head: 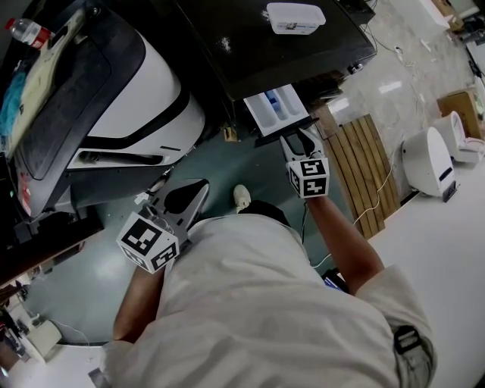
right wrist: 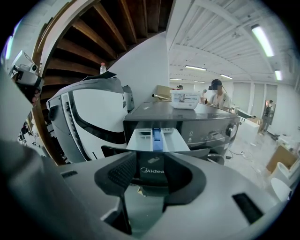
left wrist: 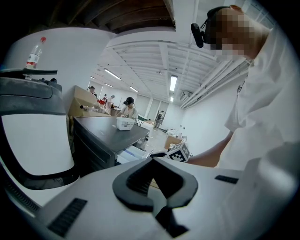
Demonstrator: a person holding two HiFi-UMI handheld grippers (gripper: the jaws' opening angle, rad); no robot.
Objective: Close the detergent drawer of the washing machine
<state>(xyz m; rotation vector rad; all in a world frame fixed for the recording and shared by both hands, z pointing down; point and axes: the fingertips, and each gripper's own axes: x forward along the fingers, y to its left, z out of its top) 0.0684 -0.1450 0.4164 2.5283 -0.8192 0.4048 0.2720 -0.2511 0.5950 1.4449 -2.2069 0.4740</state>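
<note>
The dark washing machine (head: pixel 250 45) has its detergent drawer (head: pixel 274 106) pulled out, with white compartments and a blue insert showing. My right gripper (head: pixel 299 138) is at the drawer's dark front panel (head: pixel 286 130). In the right gripper view the drawer (right wrist: pixel 157 139) is straight ahead. Its Midea-marked front panel (right wrist: pixel 153 171) lies in the gap of my right gripper (right wrist: pixel 149 161), whose jaws stand apart. My left gripper (head: pixel 188 197) hangs lower left over the floor, away from the machine. Its tips meet in the left gripper view (left wrist: pixel 152 161), with nothing between them.
A white plastic box (head: pixel 295 17) sits on top of the machine. A large white-and-black appliance (head: pixel 129 91) stands to the left with a bottle (head: pixel 26 30) on it. A wooden pallet (head: pixel 364 170) and white units (head: pixel 428 159) lie to the right. The person's shoe (head: pixel 241 197) is below the drawer.
</note>
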